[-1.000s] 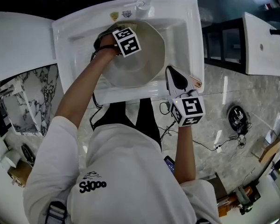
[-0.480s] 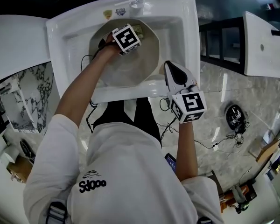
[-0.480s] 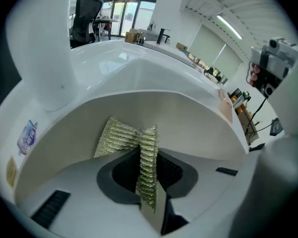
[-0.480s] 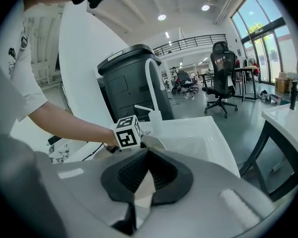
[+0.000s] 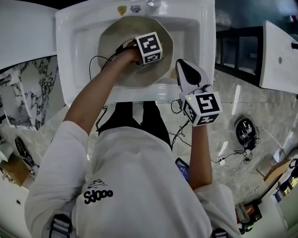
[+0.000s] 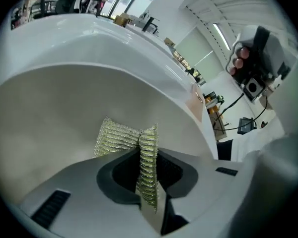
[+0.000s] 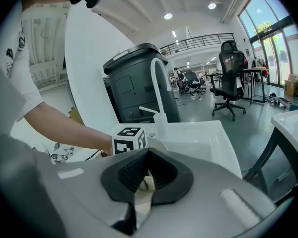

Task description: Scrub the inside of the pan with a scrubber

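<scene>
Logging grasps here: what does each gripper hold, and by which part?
The left gripper pinches the mesh scrubber by a fold at its near edge; the right gripper is shut on a pale piece, apparently the handle of the pan.

Below me a white sink (image 5: 188,14) stands against the wall, its tap (image 5: 151,0) at the back rim with two small stickers (image 5: 121,10) just beside it. A white counter (image 5: 20,33) curves away on my left. To my right, past a dark frame, lies a white slab (image 5: 280,53) with a small hole in it. The floor (image 5: 248,98) is pale marble; cables (image 5: 176,133) trail across it near my legs, and a round black device (image 5: 247,130) sits farther right among its own wires. Behind the sink I can see a dark grey bin (image 7: 139,83), and well beyond it a black office chair (image 7: 231,76).
</scene>
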`<state>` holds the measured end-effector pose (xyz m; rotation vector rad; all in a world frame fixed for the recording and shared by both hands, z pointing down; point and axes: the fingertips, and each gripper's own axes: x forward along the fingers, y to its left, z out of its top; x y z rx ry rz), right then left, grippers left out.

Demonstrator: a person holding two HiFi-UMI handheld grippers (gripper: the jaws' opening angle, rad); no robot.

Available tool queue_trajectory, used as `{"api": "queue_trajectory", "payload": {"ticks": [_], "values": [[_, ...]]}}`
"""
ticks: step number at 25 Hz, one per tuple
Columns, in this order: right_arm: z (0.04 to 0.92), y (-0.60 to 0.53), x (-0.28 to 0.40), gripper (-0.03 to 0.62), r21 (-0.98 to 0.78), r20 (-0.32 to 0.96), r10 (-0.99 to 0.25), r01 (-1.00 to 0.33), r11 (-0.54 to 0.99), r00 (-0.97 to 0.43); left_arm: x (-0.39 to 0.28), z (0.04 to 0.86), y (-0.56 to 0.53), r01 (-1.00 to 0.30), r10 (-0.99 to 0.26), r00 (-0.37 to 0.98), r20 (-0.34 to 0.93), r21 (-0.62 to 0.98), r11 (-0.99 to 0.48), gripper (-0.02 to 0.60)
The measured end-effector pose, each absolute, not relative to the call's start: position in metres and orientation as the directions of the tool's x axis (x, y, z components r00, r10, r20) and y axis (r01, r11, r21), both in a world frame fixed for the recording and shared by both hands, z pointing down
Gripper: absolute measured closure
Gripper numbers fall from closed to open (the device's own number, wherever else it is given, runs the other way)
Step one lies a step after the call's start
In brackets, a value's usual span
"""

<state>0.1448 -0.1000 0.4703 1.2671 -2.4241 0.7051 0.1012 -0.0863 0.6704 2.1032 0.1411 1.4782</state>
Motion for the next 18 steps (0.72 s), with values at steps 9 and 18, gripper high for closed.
{"api": "queue_trajectory", "payload": {"ticks": [9, 18], "values": [[0.472, -0.098, 0.126, 0.585, -0.294, 0.475, -0.654, -0.807, 0.512, -0.588, 0.059, 0.672, -0.015, -0.161, 0.648, 0.177, 0.741, 0.671, -0.724, 0.515], [0.473, -0.102, 0.116, 0.585, -0.352, 0.453, -0.669, -0.808, 0.473, -0.589, -0.007, 0.674, -0.009, -0.165, 0.627, -0.036, 0.778, 0.614, -0.772, 0.515]]}}
